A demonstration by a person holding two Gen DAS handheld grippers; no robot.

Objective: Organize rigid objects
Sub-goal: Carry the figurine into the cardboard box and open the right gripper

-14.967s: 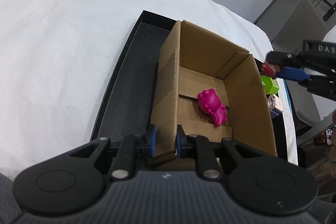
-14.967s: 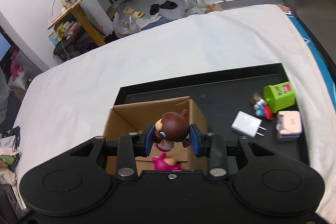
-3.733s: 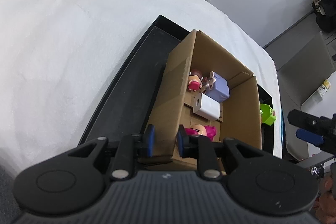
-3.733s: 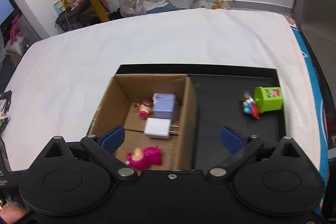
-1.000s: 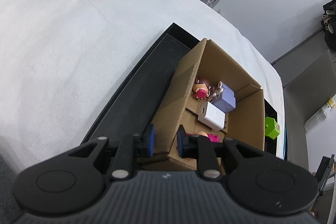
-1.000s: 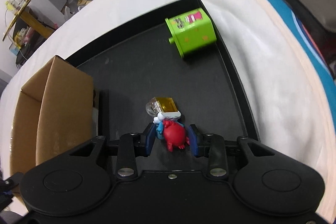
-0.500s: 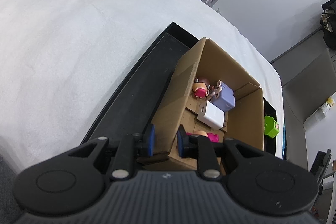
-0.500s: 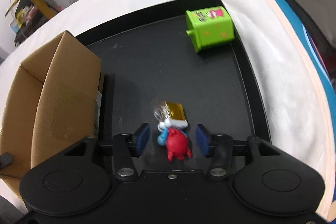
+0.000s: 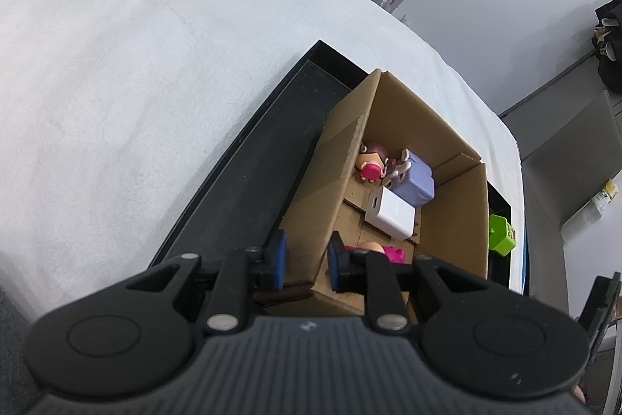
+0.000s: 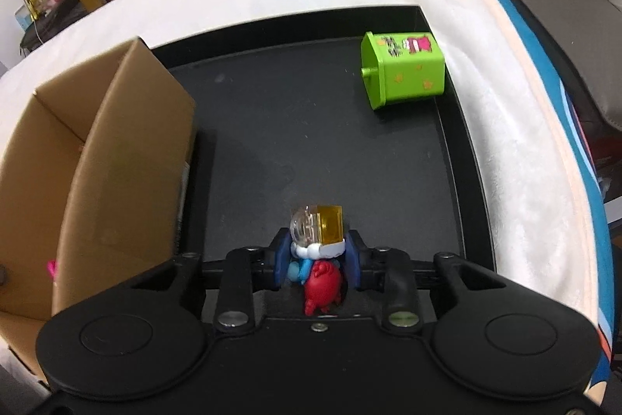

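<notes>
Gripping toy (image 10: 318, 259), right gripper (image 10: 317, 261) nears tray (image 10: 472, 158) edge.

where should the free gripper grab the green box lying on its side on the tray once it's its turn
Grip the green box across its two flat long sides, coming from above. It lies tipped on the black tray with a decorated face up and a small peg sticking out on the side facing the cardboard box, so avoid that end. The tray wall runs close along its far side, which probably leaves little room for a level approach.

Red-and-blue toy (image 10: 321, 282) between gripper pads
</notes>
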